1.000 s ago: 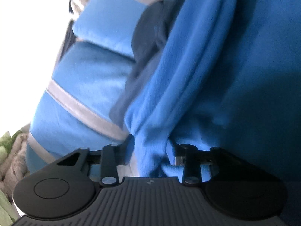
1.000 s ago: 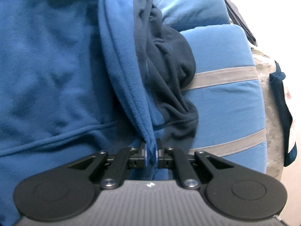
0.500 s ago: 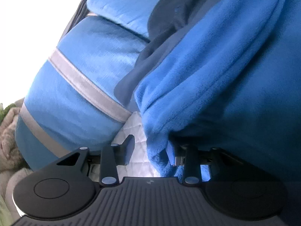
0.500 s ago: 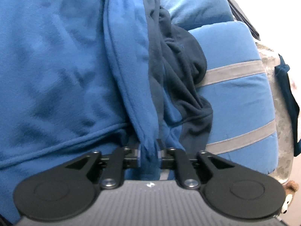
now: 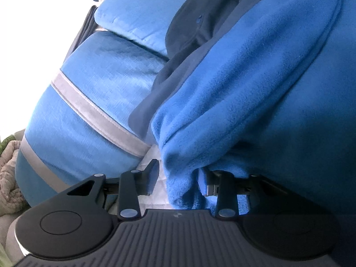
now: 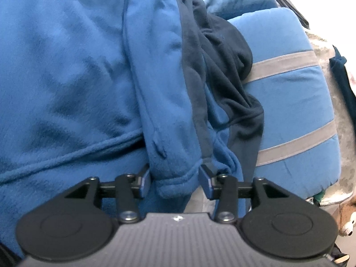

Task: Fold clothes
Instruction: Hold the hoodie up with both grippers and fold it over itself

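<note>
Left wrist view: left gripper (image 5: 179, 175) spread wide, a bunched edge of the blue fleece garment (image 5: 255, 93) hanging down between the fingers, nearer the right one; seemingly not pinched, though fabric hides the right fingertip. Ahead and to the left, a blue cushion with grey stripes (image 5: 93, 102), a dark navy part of the fleece (image 5: 195, 24) draped against it. Seen only here: a strip of white quilted surface (image 5: 153, 155) just ahead of the left finger, and a beige knitted fabric (image 5: 9, 173) far left.

Right wrist view: right gripper (image 6: 175, 178) also spread apart, a rolled blue hem of the fleece garment (image 6: 66, 66) lying loose between the fingers. Navy part (image 6: 224, 66) ahead and right, over the striped cushion (image 6: 289, 102). Seen only here: a plush toy (image 6: 346, 220) at the far right edge.
</note>
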The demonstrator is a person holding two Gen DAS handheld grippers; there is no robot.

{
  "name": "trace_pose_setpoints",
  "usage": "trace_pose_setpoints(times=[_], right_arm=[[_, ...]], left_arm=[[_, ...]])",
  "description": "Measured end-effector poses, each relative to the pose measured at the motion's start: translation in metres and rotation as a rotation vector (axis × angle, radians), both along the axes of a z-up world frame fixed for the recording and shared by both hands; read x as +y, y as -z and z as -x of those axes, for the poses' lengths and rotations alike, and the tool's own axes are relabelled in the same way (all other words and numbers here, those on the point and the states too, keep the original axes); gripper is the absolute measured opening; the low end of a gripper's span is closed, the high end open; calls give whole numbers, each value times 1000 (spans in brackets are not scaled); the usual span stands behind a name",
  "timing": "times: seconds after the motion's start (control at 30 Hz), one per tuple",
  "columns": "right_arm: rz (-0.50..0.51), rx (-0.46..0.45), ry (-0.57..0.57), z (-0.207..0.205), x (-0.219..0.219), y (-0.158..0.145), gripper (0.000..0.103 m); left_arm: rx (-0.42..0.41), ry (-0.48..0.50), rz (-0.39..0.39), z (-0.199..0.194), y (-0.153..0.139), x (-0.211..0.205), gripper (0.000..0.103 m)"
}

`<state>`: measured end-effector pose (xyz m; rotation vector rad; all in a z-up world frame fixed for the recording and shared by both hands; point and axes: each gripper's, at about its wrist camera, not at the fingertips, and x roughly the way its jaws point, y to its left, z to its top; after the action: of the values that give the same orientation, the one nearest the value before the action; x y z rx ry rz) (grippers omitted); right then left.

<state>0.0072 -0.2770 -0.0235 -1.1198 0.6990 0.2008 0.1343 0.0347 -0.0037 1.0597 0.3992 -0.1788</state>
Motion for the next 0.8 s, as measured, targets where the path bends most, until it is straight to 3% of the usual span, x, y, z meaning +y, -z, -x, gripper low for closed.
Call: trace_pose_setpoints(times=[0.13,0.2,0.3,0.43,0.57,0.63,0.7,0.8], right_arm=[[13,-11,9,-2,1,9,61],[49,-26,-10,-3,6,17,57],[129,-42,-59,-7,9,19,24],[247,-171,-118,-27,2,-1,21],[269,-317,-74,-46,-2,-34,21],[252,-239,-71,-45,-2,-23,21],[229,-105,-80,-41,-1,2,21],[194,-2,-80,-35,4,30,21]], left_arm=[[4,-23,22,-1,-2,1,33],[5,-41,42,-3,-5,3,21],[8,-90,87,-9,-10,11,14],[-23,-140,84,-15,-17,20,13],[-47,-134,81,-14,-23,25,14],[-22,-127,60,-15,-16,27,14],[15,-107,22,-16,-3,29,16],[-6,-69,-18,-11,11,34,16]])
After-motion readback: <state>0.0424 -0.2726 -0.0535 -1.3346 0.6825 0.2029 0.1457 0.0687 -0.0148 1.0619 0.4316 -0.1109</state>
